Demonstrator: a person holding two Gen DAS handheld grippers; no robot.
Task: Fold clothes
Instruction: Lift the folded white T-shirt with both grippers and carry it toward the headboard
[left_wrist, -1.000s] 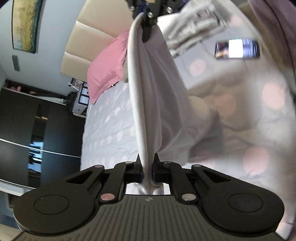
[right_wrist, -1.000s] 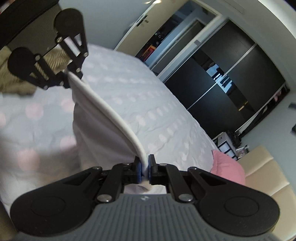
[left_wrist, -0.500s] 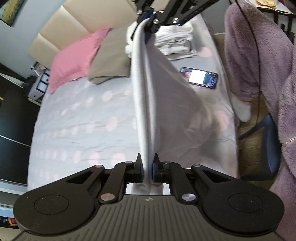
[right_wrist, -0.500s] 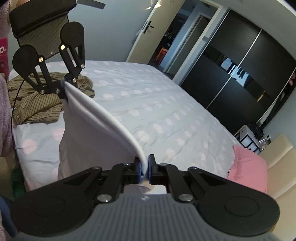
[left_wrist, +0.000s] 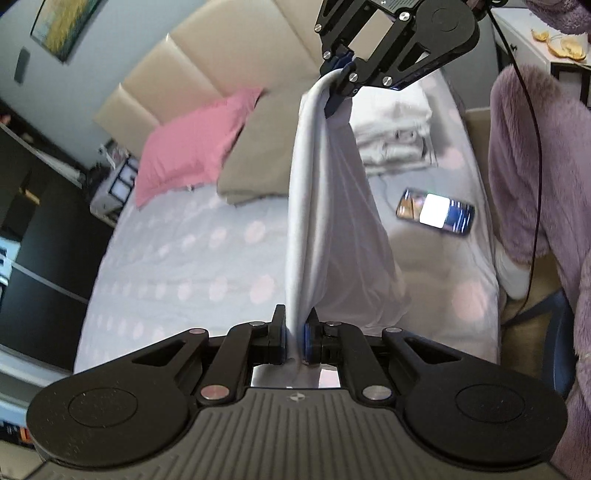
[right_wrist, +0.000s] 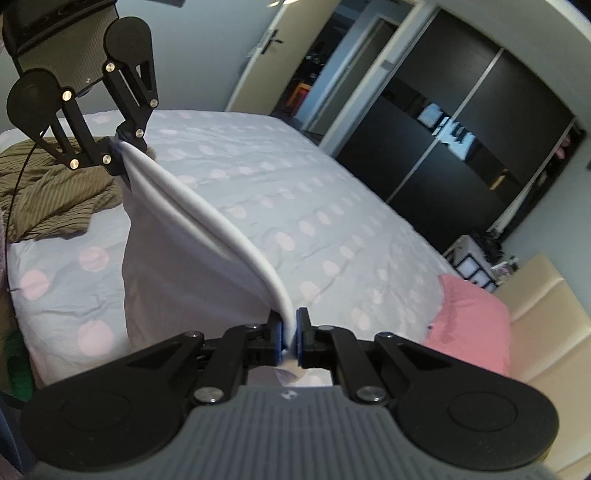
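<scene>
White garment hangs in the air above the bed, its thick folded top edge stretched taut between both claws, thin body draping below in soft folds. Left claw and right claw each clamped on one end.

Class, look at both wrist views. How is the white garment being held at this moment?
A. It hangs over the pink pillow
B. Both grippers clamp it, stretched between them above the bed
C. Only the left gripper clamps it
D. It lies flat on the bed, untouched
B: the left gripper and the right gripper are each shut on an edge of the garment, which hangs between them above the bed.
</scene>
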